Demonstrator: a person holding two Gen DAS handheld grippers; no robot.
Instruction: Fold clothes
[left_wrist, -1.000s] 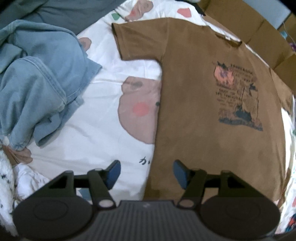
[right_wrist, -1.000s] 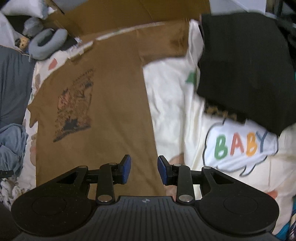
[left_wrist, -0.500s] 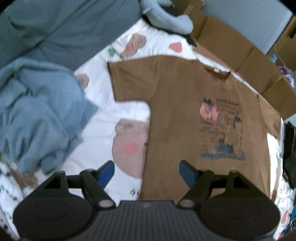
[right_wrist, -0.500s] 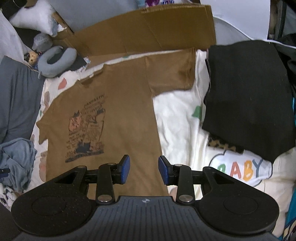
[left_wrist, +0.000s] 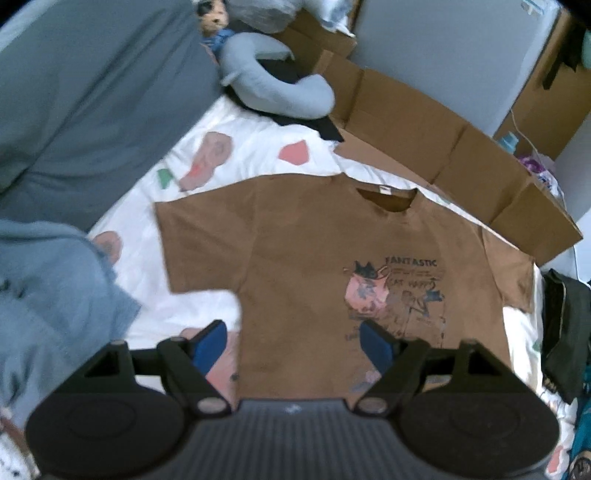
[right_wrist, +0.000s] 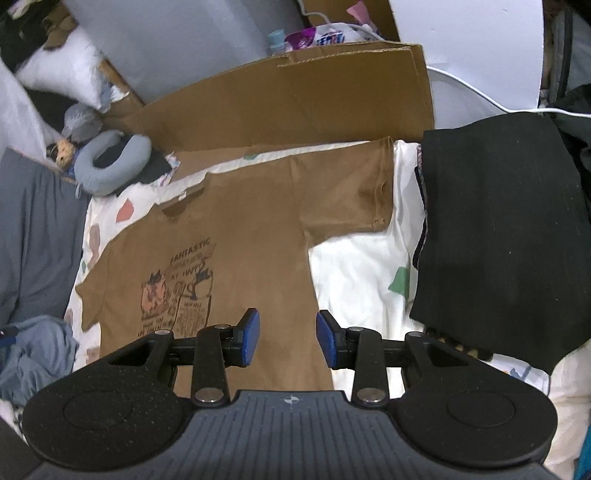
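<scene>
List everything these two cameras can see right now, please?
T-shirt: one, brown, spread flat on bedsheet.
Bedsheet: one, white with prints, underneath.
Denim garment: one, light blue, crumpled left of T-shirt.
Black garment: one, folded, right of T-shirt.
Neck pillow: one, grey-blue, far end.
Cardboard: brown, behind T-shirt.
Left gripper: fingers blue-padded, wide apart, empty.
Right gripper: fingers blue-padded, apart, empty.
</scene>
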